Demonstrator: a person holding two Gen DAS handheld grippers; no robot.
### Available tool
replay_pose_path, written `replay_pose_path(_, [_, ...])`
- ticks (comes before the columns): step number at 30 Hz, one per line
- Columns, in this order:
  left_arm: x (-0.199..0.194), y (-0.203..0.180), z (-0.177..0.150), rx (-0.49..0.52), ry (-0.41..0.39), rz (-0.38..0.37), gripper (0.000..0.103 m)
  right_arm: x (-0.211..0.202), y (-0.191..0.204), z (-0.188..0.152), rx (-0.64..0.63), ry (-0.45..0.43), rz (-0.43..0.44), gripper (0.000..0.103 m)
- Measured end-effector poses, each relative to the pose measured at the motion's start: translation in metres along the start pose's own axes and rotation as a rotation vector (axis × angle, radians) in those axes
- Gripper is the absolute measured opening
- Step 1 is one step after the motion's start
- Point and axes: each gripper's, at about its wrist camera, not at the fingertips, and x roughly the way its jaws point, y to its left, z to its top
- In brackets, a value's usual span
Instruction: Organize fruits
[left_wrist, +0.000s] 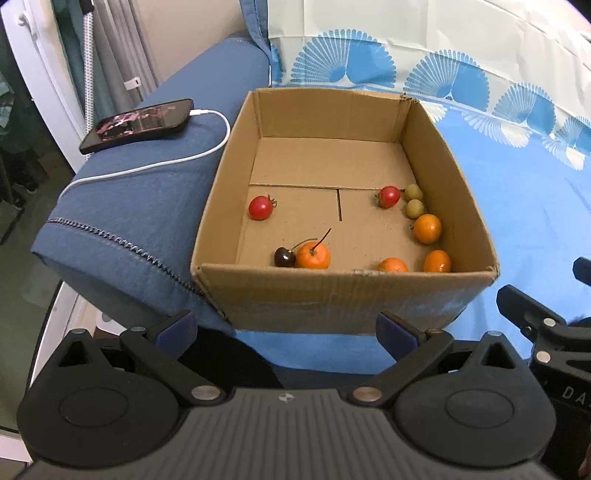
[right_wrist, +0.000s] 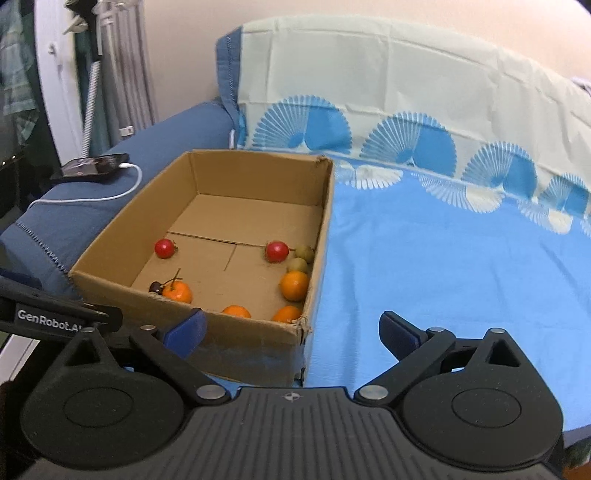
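Observation:
An open cardboard box (left_wrist: 343, 299) (right_wrist: 236, 347) stands on the blue sheet and holds loose fruit. Inside are two red cherry tomatoes (left_wrist: 260, 207) (left_wrist: 389, 196), two green fruits (left_wrist: 414, 201), several small oranges (left_wrist: 427, 229) (left_wrist: 313, 254) and a dark cherry (left_wrist: 284, 257). The same fruit shows in the right wrist view, with a tomato (right_wrist: 164, 248) and an orange (right_wrist: 294, 285). My left gripper (left_wrist: 286, 330) is open and empty, just before the box's near wall. My right gripper (right_wrist: 293, 330) is open and empty, at the box's near right corner.
A phone (left_wrist: 138, 123) on a white charging cable (left_wrist: 162, 162) lies on the blue sofa arm (left_wrist: 122, 221), left of the box. The light blue patterned sheet (right_wrist: 443, 258) covers the seat right of the box. The right gripper's body (left_wrist: 546, 328) shows at the left view's right edge.

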Motion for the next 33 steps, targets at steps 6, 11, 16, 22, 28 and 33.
replay_pose_path(6, [-0.016,-0.002,-0.008,0.004,-0.033,-0.003,0.103,-0.019,0.004,-0.002,-0.018,-0.038,0.004,0.100])
replay_pose_path(11, [-0.025,-0.009,-0.013,0.008,-0.057,0.001,0.103,-0.028,0.005,-0.007,-0.032,-0.049,0.011,0.100])
replay_pose_path(16, [-0.029,-0.014,-0.016,0.023,-0.058,0.000,0.103,-0.035,0.005,-0.010,-0.038,-0.056,0.013,0.100])
replay_pose_path(22, [-0.034,-0.016,-0.016,0.025,-0.078,0.015,0.103,-0.040,0.004,-0.010,-0.033,-0.068,0.010,0.100])
replay_pose_path(28, [-0.038,-0.016,-0.018,0.030,-0.100,0.016,0.103,-0.042,0.003,-0.010,-0.032,-0.074,0.012,0.101])
replay_pose_path(33, [-0.034,-0.017,-0.018,0.042,-0.084,0.020,0.103,-0.042,0.003,-0.011,-0.031,-0.074,0.013,0.101])
